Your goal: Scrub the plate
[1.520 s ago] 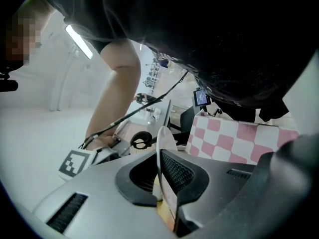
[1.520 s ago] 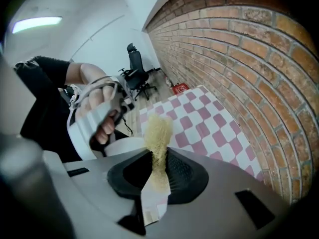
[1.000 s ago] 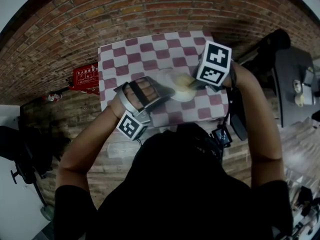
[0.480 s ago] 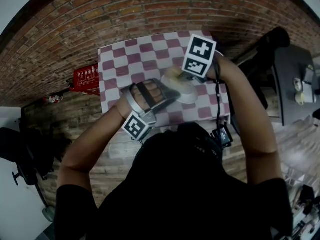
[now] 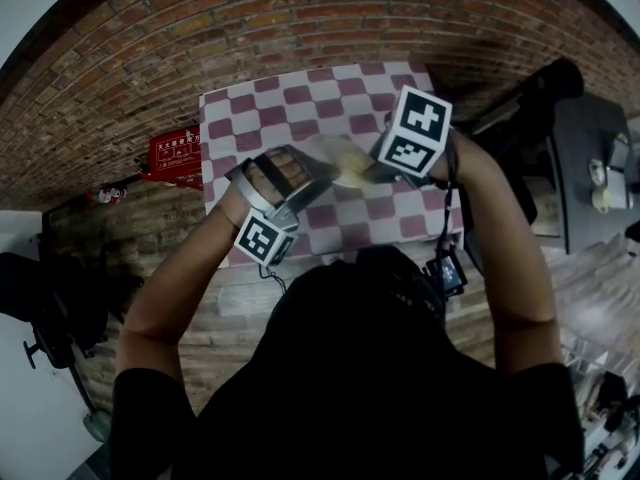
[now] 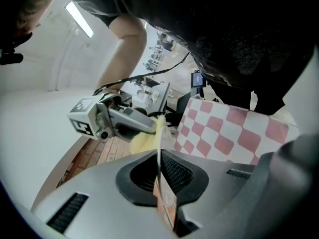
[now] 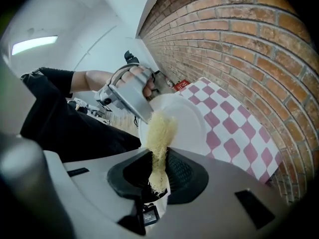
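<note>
A white plate is held tilted above the checked table, with my left gripper shut on its near rim. In the left gripper view the plate shows edge-on as a thin white line between the jaws. My right gripper is shut on a yellow fibrous scrubber. In the right gripper view the scrubber sticks out of the jaws and its tip lies against the plate's face. The left gripper and the hand holding it are behind the plate there.
A red-and-white checked cloth covers the small table. A brick surface surrounds it. A red box lies to the left, and dark furniture stands to the right.
The left gripper has carried the plate a little left and farther from me. The right gripper swung left across the plate, then came back right, with the scrubber still on the plate.
</note>
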A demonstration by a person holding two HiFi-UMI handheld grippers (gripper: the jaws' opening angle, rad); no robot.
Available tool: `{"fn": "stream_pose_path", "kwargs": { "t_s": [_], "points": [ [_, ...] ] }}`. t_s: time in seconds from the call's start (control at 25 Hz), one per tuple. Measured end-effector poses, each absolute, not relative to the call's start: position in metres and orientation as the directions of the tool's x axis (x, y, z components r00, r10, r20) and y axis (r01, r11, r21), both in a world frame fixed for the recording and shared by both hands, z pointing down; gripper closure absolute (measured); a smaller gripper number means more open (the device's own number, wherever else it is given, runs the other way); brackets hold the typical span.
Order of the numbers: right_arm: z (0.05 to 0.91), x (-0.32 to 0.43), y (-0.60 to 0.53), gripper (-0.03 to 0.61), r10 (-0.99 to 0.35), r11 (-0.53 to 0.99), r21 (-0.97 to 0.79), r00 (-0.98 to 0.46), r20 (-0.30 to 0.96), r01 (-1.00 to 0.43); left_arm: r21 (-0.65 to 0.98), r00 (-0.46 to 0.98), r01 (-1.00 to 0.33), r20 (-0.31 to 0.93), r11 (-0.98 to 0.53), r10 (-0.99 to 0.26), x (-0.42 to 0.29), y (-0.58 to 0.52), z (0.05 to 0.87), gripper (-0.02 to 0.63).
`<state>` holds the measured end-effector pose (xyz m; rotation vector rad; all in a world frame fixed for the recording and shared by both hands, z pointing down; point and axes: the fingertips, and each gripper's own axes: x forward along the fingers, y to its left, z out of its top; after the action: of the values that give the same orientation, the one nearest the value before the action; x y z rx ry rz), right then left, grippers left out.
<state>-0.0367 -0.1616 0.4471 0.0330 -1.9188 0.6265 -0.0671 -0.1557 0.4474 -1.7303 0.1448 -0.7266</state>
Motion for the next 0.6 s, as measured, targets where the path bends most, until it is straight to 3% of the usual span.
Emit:
{"fn": "stream_pose_path", "kwargs": {
  "t_s": [0.6],
  "points": [
    [0.501, 0.009, -0.210, 0.506, 0.188, 0.849, -0.302, -0.285, 0.940, -0.433, -0.935, 0.857, 0.265, 0.340, -0.236, -0.387, -0.051, -0.132, 0.415, 0.594]
  ]
}}
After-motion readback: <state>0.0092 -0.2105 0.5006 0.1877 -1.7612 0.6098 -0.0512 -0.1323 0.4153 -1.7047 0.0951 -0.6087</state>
